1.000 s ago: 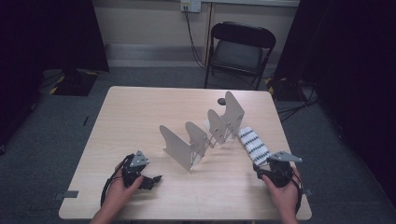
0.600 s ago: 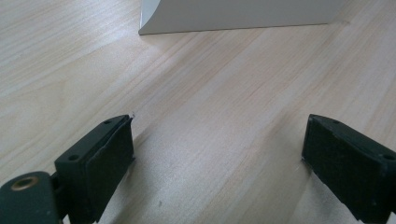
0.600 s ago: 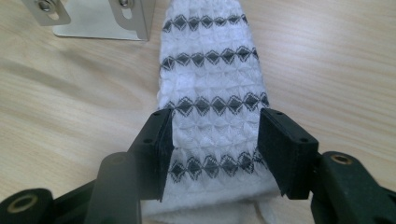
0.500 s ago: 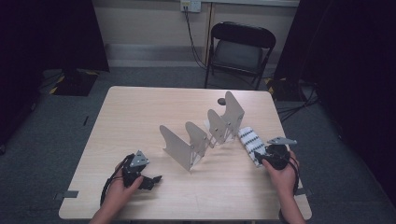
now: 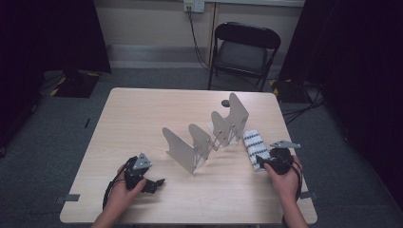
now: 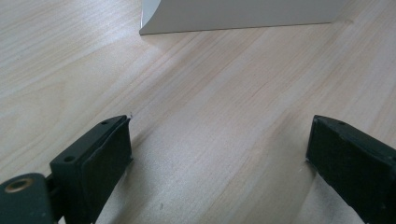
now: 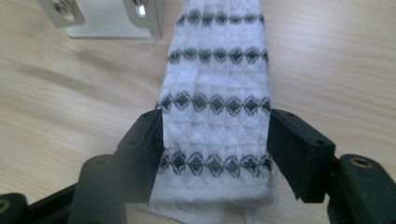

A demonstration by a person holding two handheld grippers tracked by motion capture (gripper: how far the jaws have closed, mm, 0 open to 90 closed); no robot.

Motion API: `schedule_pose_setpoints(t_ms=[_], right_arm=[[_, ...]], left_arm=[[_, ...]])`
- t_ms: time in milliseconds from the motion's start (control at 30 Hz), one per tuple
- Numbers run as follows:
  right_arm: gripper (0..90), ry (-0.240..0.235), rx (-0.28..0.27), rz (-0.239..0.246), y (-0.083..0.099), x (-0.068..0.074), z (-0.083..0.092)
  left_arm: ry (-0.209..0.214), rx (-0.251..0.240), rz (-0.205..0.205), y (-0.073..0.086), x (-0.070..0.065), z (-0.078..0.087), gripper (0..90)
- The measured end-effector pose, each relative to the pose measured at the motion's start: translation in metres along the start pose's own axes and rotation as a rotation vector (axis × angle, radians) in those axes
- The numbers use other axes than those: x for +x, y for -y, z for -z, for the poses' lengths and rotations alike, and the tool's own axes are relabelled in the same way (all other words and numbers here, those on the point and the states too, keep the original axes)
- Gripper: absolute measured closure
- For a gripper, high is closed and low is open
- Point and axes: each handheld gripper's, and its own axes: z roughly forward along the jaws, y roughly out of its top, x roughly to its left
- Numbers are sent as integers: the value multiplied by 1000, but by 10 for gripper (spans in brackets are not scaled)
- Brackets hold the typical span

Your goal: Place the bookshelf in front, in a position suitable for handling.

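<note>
A person sits at a light wooden table [image 5: 142, 118], a two-jaw gripper in each hand. The right gripper [image 7: 215, 140] straddles the near end of a folded white cloth with rows of dark diamonds [image 7: 217, 93], which lies flat near the table's right edge just beside a zigzag metal rack [image 5: 209, 137]; its jaws have just been opening and now sit against the cloth's two sides. The left gripper [image 6: 219, 144] rests near the front left, released, jaws wide apart over bare wood

rack [image 5: 209, 135] mid-table [image 5: 142, 114] | folded cloth [image 5: 254, 147] just right of rack | chair [image 5: 244, 47] behind table
</note>
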Motion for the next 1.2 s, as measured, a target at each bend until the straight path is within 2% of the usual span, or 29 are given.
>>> schedule_pose_setpoints(t_ms=[33,133,200,267,367,400,433,567,633,800,933,1200], right_arm=[[362,-9,31,0,2,0,-7],[397,1,56,27,7,1,-16],[437,-2,51,-6,7,-1,-17],[471,-6,51,-8,6,-1,-18],[614,-15,60,-7,3,-3,-19],[614,-15,60,-7,3,-3,-19],[663,-15,61,-15,2,-3,-19],[726,-16,59,-31,2,-4,-18],[744,-22,58,-49,1,-5,-17],[765,-24,55,-42,-1,-6,-13],[773,-25,44,-62,-5,-8,-8],[781,-27,10,-38,-29,-8,9]], left_arm=[[0,0,0,0,0,0,63],[-1,1,1,0,0,0,62],[-1,0,1,0,0,0,62],[-1,0,1,0,0,0,62],[-1,0,1,0,0,0,62],[-1,0,1,0,0,0,62],[-1,0,1,0,0,0,62],[-1,1,2,0,0,0,60],[-1,2,2,0,0,0,59],[0,2,3,0,0,0,54],[0,2,3,0,0,0,53],[-4,4,7,0,0,-1,45]])
